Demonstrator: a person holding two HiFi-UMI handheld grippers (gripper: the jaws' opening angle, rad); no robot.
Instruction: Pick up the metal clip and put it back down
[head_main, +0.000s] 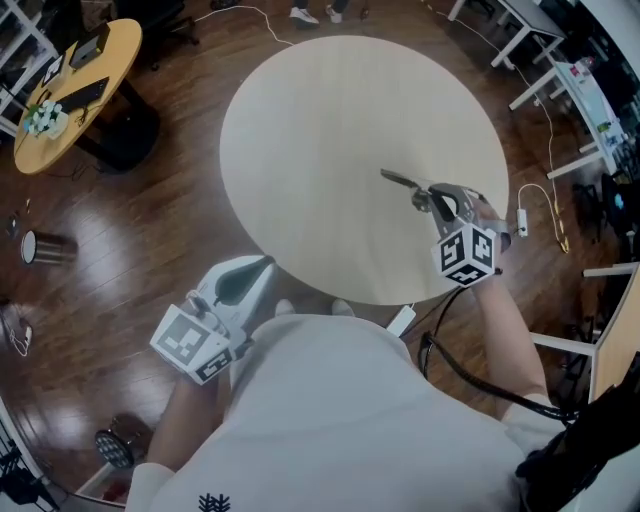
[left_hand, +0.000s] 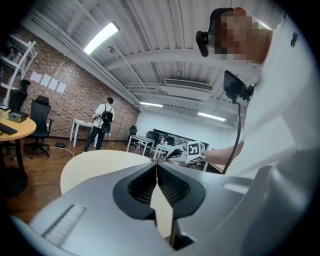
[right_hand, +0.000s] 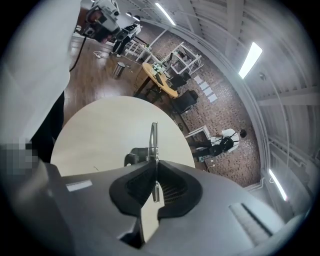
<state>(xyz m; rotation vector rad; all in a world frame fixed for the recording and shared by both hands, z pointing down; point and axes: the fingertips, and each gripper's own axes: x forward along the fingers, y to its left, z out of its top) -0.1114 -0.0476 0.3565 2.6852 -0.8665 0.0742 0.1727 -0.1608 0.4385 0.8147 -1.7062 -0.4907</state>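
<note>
The metal clip (head_main: 405, 182) is a slim silver piece with a dark handle, held over the right side of the round pale table (head_main: 330, 130). My right gripper (head_main: 432, 197) is shut on it. In the right gripper view the clip (right_hand: 153, 137) sticks out edge-on past the pressed pads of the right gripper (right_hand: 155, 167), above the table (right_hand: 100, 130). My left gripper (head_main: 262, 266) hangs off the table's near-left edge. In its own view the left gripper (left_hand: 157, 167) is shut, with nothing between its pads.
A yellow round table (head_main: 70, 90) with items stands at the far left over the dark wood floor. A small bin (head_main: 45, 247) sits on the floor at left. A cable and power strip (head_main: 523, 222) lie at the table's right. A person (left_hand: 102, 127) stands far off.
</note>
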